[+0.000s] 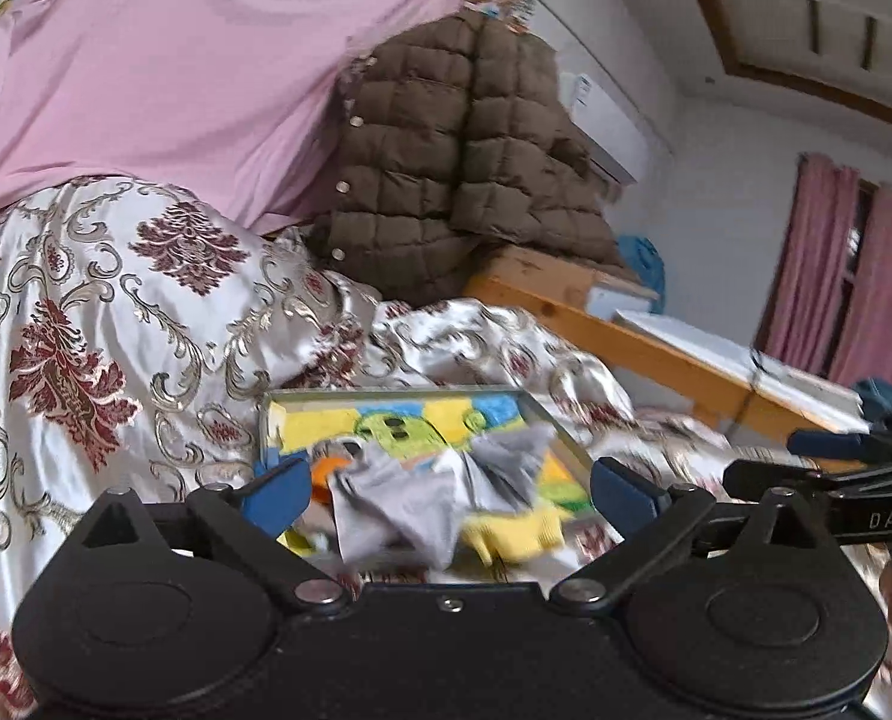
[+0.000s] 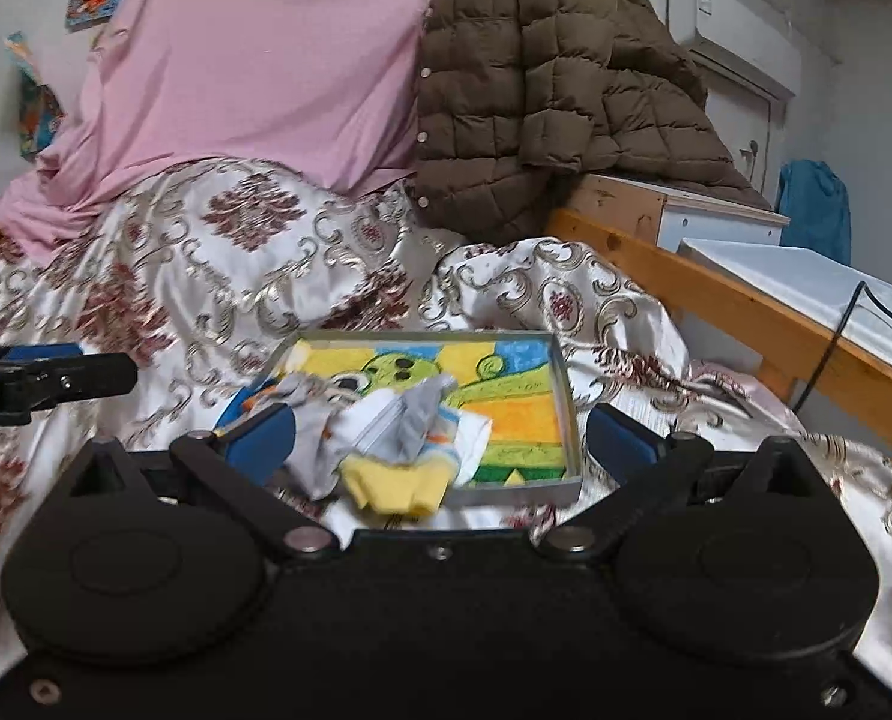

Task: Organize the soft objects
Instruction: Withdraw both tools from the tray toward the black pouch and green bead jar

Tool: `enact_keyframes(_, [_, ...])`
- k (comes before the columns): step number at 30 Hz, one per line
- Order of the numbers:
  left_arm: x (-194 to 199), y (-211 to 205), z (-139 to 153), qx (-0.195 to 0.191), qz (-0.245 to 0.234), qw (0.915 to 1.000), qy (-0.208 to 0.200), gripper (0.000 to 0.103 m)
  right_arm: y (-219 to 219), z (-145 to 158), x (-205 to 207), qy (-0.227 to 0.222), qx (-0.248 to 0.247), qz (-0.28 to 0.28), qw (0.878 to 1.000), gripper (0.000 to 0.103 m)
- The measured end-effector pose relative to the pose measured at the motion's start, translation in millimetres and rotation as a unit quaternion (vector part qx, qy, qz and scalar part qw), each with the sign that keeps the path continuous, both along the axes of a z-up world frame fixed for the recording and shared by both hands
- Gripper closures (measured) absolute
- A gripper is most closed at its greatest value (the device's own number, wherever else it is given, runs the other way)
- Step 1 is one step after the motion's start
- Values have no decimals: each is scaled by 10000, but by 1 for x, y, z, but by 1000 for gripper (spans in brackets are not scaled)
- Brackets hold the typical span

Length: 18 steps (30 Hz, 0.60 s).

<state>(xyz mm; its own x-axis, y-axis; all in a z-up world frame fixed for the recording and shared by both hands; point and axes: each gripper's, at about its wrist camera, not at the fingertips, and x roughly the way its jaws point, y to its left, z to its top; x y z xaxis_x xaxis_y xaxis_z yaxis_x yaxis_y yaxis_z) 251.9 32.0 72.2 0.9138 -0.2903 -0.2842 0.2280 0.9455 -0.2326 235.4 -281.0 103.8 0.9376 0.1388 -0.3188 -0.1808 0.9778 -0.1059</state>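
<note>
A small heap of soft clothes lies on the near left corner of a shallow grey-rimmed tray (image 1: 386, 391) (image 2: 560, 396) with a bright cartoon picture inside. The heap holds a crumpled grey cloth (image 1: 398, 504) (image 2: 311, 453) and a yellow piece (image 1: 518, 531) (image 2: 392, 489), which spills over the near rim. My left gripper (image 1: 451, 487) stands open just short of the heap, its blue pads wide on either side and touching nothing. My right gripper (image 2: 441, 437) is likewise open, level with the heap, pads clear of the cloth.
The tray rests on a rumpled satin quilt (image 1: 116, 312) with red and gold patterns. Behind it hang a pink sheet (image 1: 176, 72) and a brown quilted jacket (image 2: 536, 90). A wooden bed rail (image 2: 746, 312) runs along the right, with a white board (image 2: 806, 282) and cable beyond.
</note>
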Motion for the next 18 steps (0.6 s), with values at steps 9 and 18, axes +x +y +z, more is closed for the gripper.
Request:
enact_keyframes(9, [-56,-12,-32,437,-551,9969,359,1,-3,-28,-77,193,-186,174,9995,1])
enact_keyframes(18, [-93,-19,-61,871,-1006,9884,728,1,1,-73,-143,584,-360,195,9975,1])
